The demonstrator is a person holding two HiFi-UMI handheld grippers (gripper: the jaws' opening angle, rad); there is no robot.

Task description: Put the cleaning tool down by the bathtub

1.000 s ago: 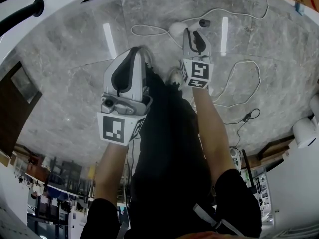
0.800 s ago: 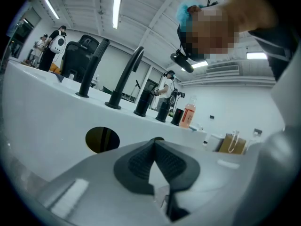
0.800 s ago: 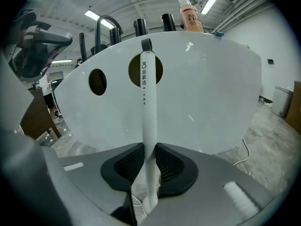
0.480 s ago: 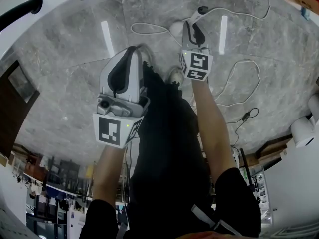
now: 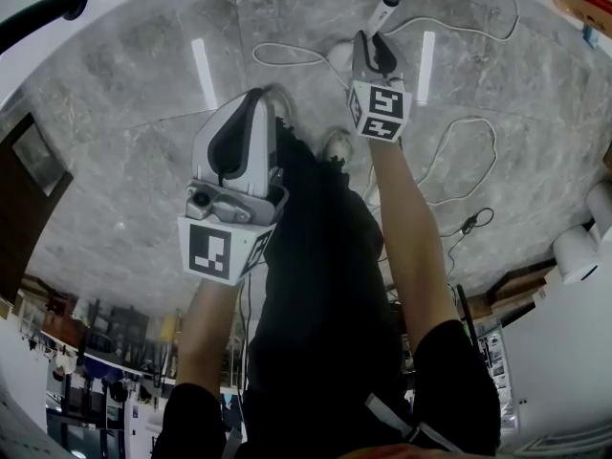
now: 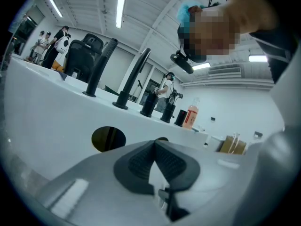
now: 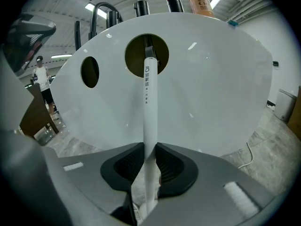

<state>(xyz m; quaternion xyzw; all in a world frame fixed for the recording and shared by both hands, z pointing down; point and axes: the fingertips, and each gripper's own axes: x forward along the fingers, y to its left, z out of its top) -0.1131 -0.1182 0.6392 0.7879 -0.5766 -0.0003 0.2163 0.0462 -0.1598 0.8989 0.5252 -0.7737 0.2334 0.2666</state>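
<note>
My right tool [image 7: 150, 161] is clamped on the white cleaning stick [image 7: 149, 98], low on its shaft. The stick's long axis runs straight out from the jaws toward the bathtub [image 7: 225, 79] wall, and its far end sits in front of a round hole there. The floor [image 5: 124, 142] by the tub's foot lies below it. My right arm is stretched forward with the tool tipped downward, so it is plainly the nearer hand. My left tool [image 6: 154, 160] is closed on nothing, held back and nearly level.
</note>
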